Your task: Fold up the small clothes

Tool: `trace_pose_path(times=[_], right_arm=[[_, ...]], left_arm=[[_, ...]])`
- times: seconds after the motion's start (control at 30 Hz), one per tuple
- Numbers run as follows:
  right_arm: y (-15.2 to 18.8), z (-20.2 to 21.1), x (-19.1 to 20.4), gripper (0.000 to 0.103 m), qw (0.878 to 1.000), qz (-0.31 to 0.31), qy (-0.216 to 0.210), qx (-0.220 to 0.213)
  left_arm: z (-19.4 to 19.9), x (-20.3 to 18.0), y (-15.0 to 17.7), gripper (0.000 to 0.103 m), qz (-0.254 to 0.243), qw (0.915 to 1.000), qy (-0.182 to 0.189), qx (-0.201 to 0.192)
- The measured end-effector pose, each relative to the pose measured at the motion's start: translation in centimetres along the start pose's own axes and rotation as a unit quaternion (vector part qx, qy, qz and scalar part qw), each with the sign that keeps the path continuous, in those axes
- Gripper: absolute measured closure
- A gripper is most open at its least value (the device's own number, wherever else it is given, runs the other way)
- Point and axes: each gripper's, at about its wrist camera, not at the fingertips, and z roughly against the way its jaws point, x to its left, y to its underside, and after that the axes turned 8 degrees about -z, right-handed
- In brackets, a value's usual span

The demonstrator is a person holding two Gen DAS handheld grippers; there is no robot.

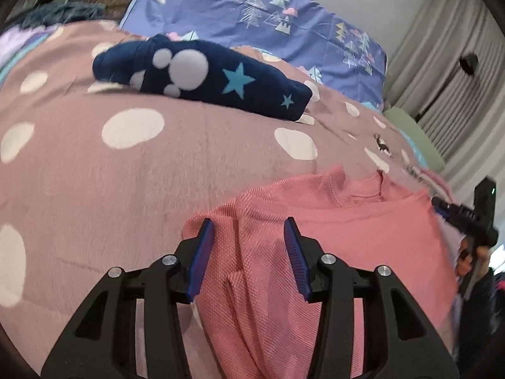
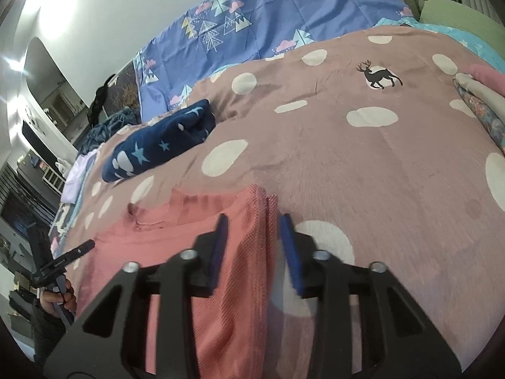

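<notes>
A pink shirt (image 1: 331,237) lies on a bed, spread over a mauve blanket (image 1: 157,183) printed with large cream dots. The left claw (image 1: 249,237) hovers at one side of the shirt with its 2 blue-padded fingers (image 1: 202,252) spread apart, a raised fold of the textured pink cloth between them but not pinched. The right claw (image 2: 252,230) sits at the opposite side of the shirt (image 2: 176,237), fingers (image 2: 288,246) likewise apart, straddling the folded-over edge of the cloth where it meets the blanket (image 2: 363,164). The shirt's neckline faces away from both claws, and both side parts appear turned inward over the smoother middle panel. Farther back on the blanket, well apart from the shirt, rests a navy garment (image 1: 202,75) with white blobs and pale blue stars, already bundled into a compact fold. Behind it a purple quilt (image 1: 258,12) with tree and cloud prints covers the far part of the bed. A small black deer (image 2: 378,77) is printed on the blanket. In the right wrist view, a stack of folded cloth (image 2: 479,101) lies at the blanket's right edge. Grey curtains (image 1: 457,63) hang beyond the bed.
</notes>
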Motion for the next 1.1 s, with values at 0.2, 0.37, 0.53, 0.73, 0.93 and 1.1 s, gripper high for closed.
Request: trace_pose_path(times=[0.2,0.37,0.53,0.73,0.93,1.1], right_arm=[[0.6,0.6,0.8,0.097,0.999,0.018,0.016,-0.034],[0.4,0.9,1.4,0.093,0.999,0.030,0.008,-0.027],[0.6,-0.4,1.4,0.091,0.999,0.030,0.020,-0.007],[0.6,0.9,1.5,0.100,0.999,0.025,0.011,-0.032],[-0.2,5.0,3.8,0.101,0.993,0.058,-0.018,-0.100],[-3.1,4.2,3.6,0.103,0.993,0.043,-0.022,-0.110]], left_arm=[[0.1,-0.9,-0.7,0.093,-0.043,0.9988,-0.004,-0.023],[-1.0,-1.2,-0.9,0.079,-0.055,0.9982,-0.023,0.008],[-1.8,-1.5,-0.7,0.062,-0.058,0.9973,-0.043,0.014],[0.4,-3.4,-0.9,0.098,-0.102,0.9932,-0.048,-0.030],[5.1,-4.8,-2.3,0.099,-0.102,0.9890,-0.042,-0.099],[5.0,-5.8,-4.8,0.099,-0.130,0.9827,-0.071,-0.112]])
